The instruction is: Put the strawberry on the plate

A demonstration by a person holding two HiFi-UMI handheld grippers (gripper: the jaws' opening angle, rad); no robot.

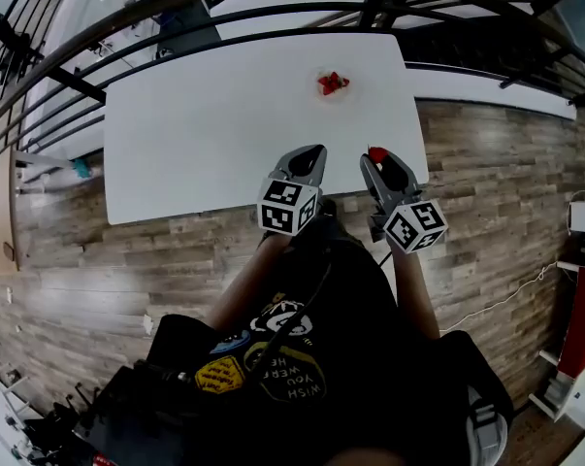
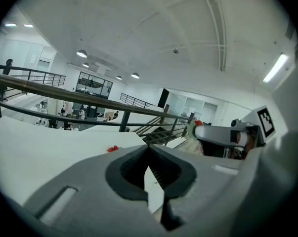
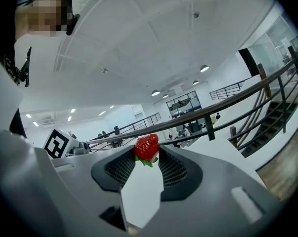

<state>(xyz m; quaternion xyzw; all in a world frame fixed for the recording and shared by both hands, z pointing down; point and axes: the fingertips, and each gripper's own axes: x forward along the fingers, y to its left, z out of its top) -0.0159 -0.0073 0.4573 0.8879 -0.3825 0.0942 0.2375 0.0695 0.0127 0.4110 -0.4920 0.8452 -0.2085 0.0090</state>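
Note:
A red strawberry (image 3: 147,147) with green leaves is pinched between the tips of my right gripper (image 3: 148,152), which is shut on it. In the head view that gripper (image 1: 377,159) hovers over the near right edge of the white table (image 1: 205,134), the strawberry (image 1: 376,152) at its tip. My left gripper (image 1: 317,151) is just to its left, jaws shut with nothing between them (image 2: 149,148). Other red fruit (image 1: 333,83) lies at the table's far side; a white plate under it is too faint to make out.
A dark metal railing (image 1: 273,13) curves along the far side of the table. Wood-plank floor (image 1: 486,163) lies to the right and in front. The person's legs and dark clothing (image 1: 302,348) fill the lower part of the head view.

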